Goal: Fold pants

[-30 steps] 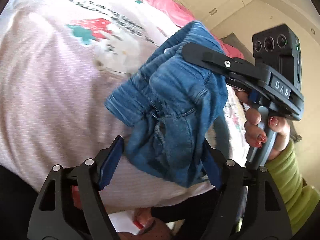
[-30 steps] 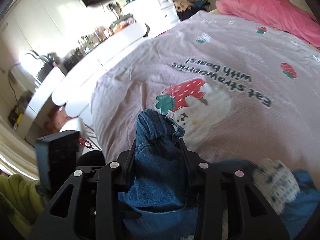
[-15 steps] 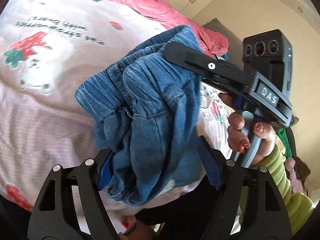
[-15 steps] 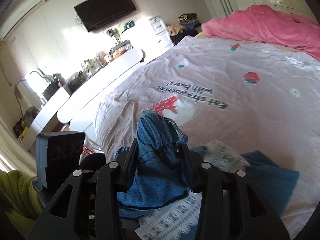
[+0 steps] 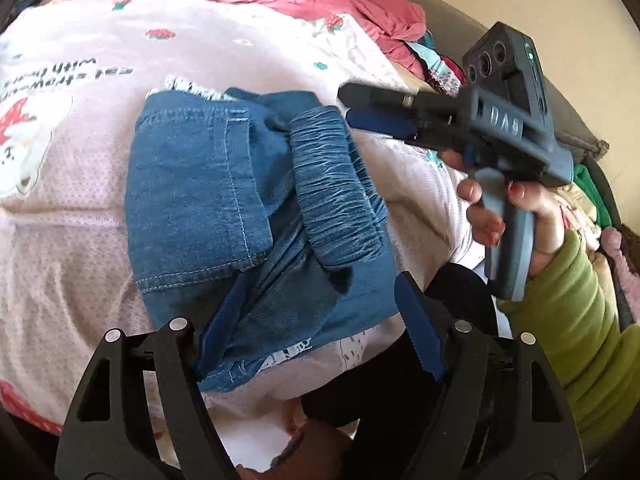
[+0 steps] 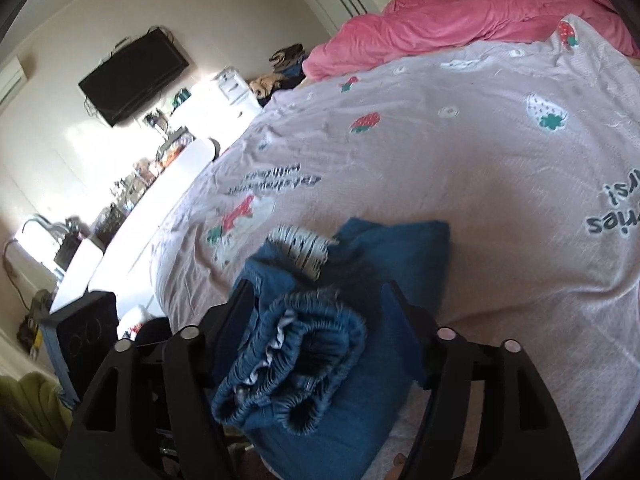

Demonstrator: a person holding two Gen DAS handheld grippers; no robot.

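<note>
Lying folded on the bed [image 5: 72, 216], the pants [image 5: 224, 200] are sitting between the spread fingers of the left claw [image 5: 320, 320]; its left pad is touching the denim, its right pad is standing clear, so it is gripping nothing. The right claw [image 6: 320, 308] has just been opening, and its jaws are now standing wide around the bunched waistband [image 6: 296, 344], released. A hand [image 5: 516, 216] in a green sleeve [image 5: 580, 320] is holding that claw.
</note>
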